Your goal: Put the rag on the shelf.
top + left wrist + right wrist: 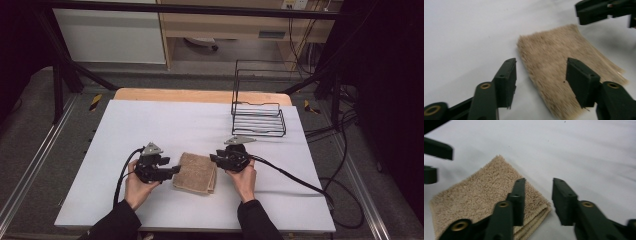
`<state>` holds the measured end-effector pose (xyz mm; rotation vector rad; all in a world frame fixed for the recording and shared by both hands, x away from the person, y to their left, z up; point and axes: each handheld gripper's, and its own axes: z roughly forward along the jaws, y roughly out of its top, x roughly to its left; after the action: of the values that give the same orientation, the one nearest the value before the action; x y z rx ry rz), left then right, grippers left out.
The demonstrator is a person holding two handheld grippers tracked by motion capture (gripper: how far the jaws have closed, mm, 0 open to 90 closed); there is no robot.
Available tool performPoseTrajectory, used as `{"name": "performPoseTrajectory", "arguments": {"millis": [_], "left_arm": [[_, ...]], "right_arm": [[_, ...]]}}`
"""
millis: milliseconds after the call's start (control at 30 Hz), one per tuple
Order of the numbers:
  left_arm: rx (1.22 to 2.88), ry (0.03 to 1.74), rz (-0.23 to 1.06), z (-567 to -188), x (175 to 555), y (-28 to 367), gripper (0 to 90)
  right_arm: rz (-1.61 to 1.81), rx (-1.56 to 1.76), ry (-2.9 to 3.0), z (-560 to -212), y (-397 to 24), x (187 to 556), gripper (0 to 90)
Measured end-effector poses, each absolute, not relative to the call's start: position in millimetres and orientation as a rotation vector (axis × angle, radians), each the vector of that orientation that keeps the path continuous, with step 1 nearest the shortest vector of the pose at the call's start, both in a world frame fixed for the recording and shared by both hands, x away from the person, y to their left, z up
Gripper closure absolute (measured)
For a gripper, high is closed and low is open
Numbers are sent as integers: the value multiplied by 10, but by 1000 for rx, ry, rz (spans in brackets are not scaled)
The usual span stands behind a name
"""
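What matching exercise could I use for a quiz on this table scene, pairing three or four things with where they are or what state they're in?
Things:
1. folded towel
2. wire rack
3. left gripper
4. right gripper

Places or states:
A. at the table's far right, empty
B. jaws apart at the towel's left edge
C. flat on the white table between both grippers
D. jaws apart at the towel's right corner

Pairs: 1-C, 2-A, 3-B, 4-D

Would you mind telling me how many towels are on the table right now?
1. A folded beige towel lies flat on the white table, between the left gripper and the right gripper; both stand with jaws open beside it.
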<state>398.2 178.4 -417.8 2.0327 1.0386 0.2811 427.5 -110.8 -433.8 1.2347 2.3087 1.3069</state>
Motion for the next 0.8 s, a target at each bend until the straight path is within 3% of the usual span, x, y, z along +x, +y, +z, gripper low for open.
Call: {"name": "performPoseTrajectory", "arguments": {"millis": [100, 300, 333, 367, 467, 500, 800], "left_arm": [[2033, 1045, 267, -4201, 4159, 1737, 328], [2053, 1076, 256, -4312, 4412, 1628, 381], [2075, 1080, 266, -4337, 4440, 1602, 405], [2086, 1084, 264, -4358, 4464, 1580, 496], [2102, 1081, 239, -4408, 4514, 1537, 558], [2104, 1082, 225, -4422, 4527, 1531, 622], [2102, 1092, 148, -4468, 4548, 1518, 748]], "right_arm": [[1312, 1237, 2296, -4336, -1170, 4262, 459], [1302, 1296, 2305, -4430, -1187, 4281, 444], [1295, 1303, 2304, -4452, -1179, 4288, 449], [1297, 1327, 2300, -4484, -1160, 4302, 462], [1284, 1351, 2296, -4508, -1150, 4313, 481], [1271, 1367, 2302, -4530, -1144, 4325, 511], [1294, 1426, 2309, -4582, -1100, 4332, 615]]}}
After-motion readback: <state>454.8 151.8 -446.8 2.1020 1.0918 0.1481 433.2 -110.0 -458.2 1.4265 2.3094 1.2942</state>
